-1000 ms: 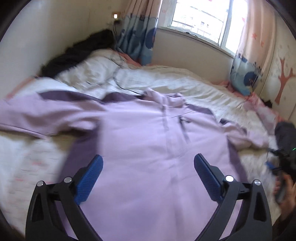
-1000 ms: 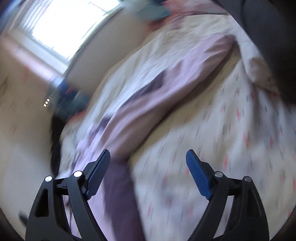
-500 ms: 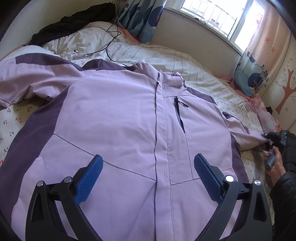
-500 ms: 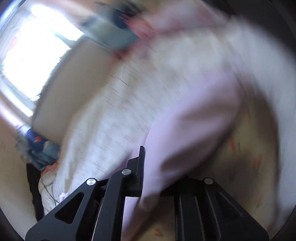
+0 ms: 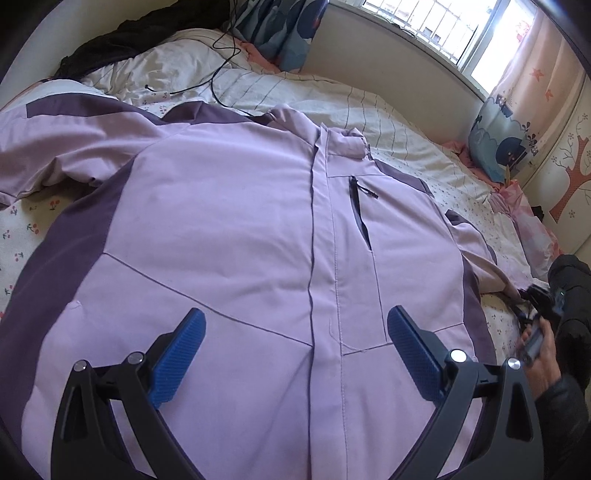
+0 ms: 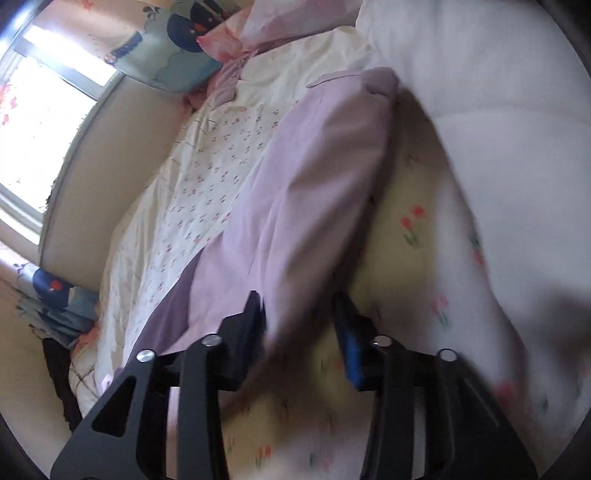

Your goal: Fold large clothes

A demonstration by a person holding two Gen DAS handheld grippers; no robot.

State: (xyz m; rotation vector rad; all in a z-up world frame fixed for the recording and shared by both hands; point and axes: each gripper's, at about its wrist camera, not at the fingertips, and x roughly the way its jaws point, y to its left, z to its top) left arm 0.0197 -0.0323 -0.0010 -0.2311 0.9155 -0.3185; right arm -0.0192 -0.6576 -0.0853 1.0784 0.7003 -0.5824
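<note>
A large lilac jacket (image 5: 240, 236) with dark purple side panels lies front up on the bed, zipped, collar toward the window. My left gripper (image 5: 295, 343) is open and empty, hovering over the jacket's lower front. In the right wrist view my right gripper (image 6: 301, 325) is closed on the jacket's right sleeve (image 6: 295, 192), with the fabric between its fingers; the sleeve stretches away from it across the bed. In the left wrist view the right gripper (image 5: 535, 299) shows at the far right, at the sleeve's end.
The bed (image 5: 406, 122) has a floral sheet and a striped duvet. A black cable (image 5: 218, 74) and dark clothing (image 5: 140, 33) lie near the head. A blue cushion (image 5: 498, 144) sits by the window wall. A white pillow (image 6: 498, 110) lies beside the sleeve.
My right gripper went from open over the bed to closed on the sleeve. My left gripper moved slightly nearer over the jacket front and stayed open.
</note>
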